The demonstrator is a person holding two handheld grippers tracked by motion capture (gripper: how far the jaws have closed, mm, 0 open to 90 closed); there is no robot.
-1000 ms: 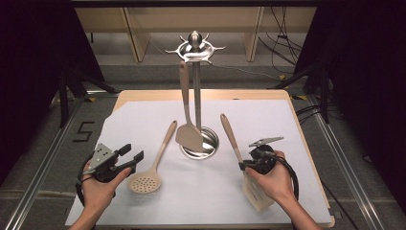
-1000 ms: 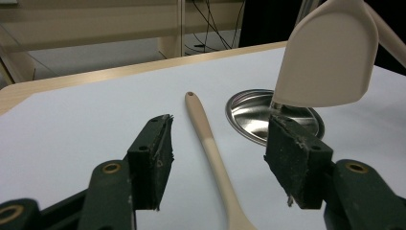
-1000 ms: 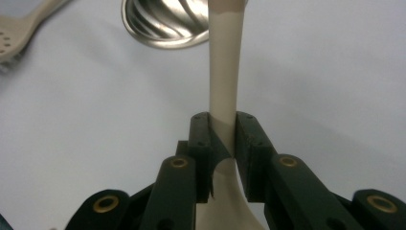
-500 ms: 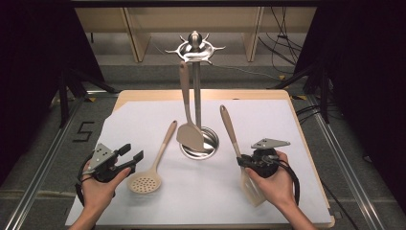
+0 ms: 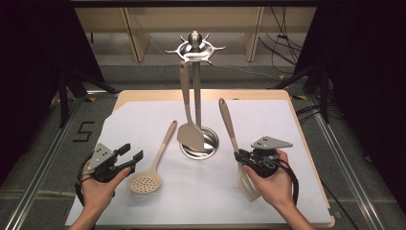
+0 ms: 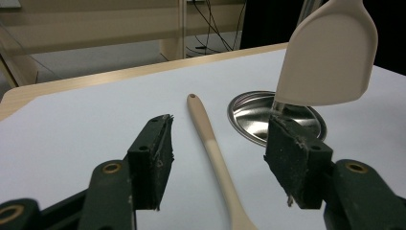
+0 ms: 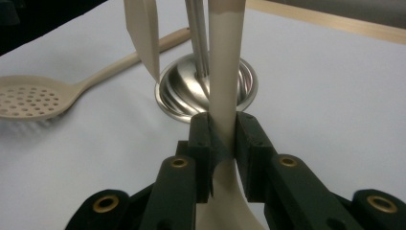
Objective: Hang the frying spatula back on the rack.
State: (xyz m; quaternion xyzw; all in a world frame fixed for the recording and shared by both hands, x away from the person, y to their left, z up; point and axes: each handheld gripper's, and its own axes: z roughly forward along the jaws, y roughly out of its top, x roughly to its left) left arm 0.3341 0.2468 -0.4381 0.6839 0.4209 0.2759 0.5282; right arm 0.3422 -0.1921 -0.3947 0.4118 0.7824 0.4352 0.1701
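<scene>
Nearest the person, the right claw [image 5: 238,158] is pinching the slotted turner [image 5: 234,148] low on its handle, just above the blade. In the right gripper view the two black pads press flat on either side of the pale handle [image 7: 224,72]. Gripping that low leaves the far end of the handle free, which I judge is what has to reach a hook on the rack. In the high view the turner's blade sits by the right hand, near the bench's front edge, and its handle angles away toward the stand.

On the other side, the left claw [image 5: 135,156] is spread and pinches nothing. Its jaws stand wide apart in the left gripper view, with the skimmer's handle [image 6: 210,143] lying on the sheet between and beyond them, untouched. It looks to be waiting its turn beside the next utensil. The skimmer [image 5: 152,165] lies flat on the white sheet [image 5: 143,115], its perforated bowl toward the person and its handle pointing away toward the stand.

Further off, in the middle of the bench [image 5: 249,94], stands the steel rack [image 5: 197,96] on its round dished base [image 5: 210,141]. A solid spatula [image 5: 187,112] already hangs from one of the arms at the top, blade down and just above the base. The other arms look free, so the held turner probably belongs there as well.
</scene>
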